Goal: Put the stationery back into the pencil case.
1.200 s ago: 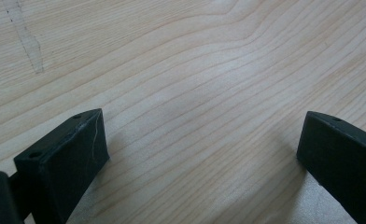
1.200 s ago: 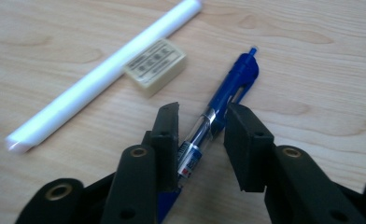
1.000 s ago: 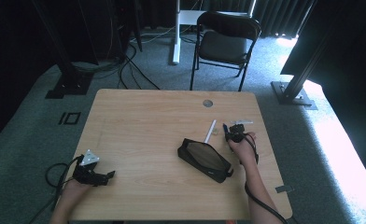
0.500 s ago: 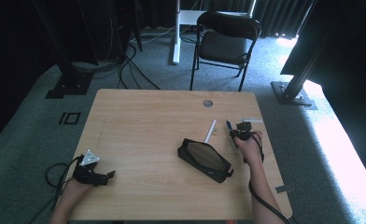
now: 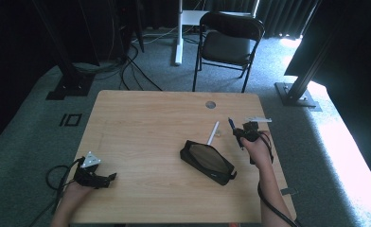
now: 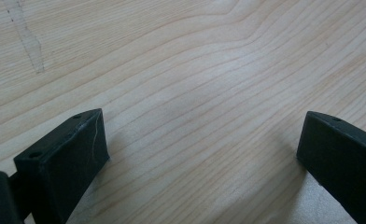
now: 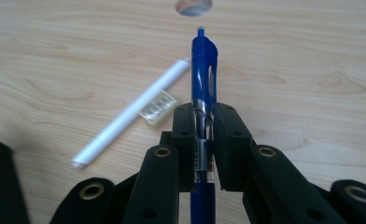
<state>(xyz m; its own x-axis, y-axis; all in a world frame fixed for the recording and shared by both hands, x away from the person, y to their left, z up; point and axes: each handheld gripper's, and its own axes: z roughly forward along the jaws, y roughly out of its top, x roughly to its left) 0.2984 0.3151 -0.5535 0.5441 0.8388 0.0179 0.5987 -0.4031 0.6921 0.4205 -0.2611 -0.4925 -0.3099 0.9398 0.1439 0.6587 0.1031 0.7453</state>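
My right gripper (image 7: pixel 203 112) is shut on a blue pen (image 7: pixel 203 70), which sticks out forward past the jaws. In the high view this gripper (image 5: pixel 237 133) hangs above the table's right side with the pen (image 5: pixel 232 124) pointing up and away. A white pen (image 7: pixel 134 112) and a small clear cap (image 7: pixel 158 108) lie on the wood beneath; the white pen (image 5: pixel 213 133) lies just beyond a black pencil case (image 5: pixel 208 161). My left gripper (image 6: pixel 200 154) stands open over bare wood, and the high view shows it (image 5: pixel 109 178) at the near left.
The wooden table (image 5: pixel 145 123) has a round cable hole (image 5: pixel 210 104) near its far edge. A black folding chair (image 5: pixel 228 42) stands behind the table. Cables trail on the carpet at the left.
My right gripper has lifted off the table with the blue pen in it and shifted slightly right. The left gripper has stayed put.
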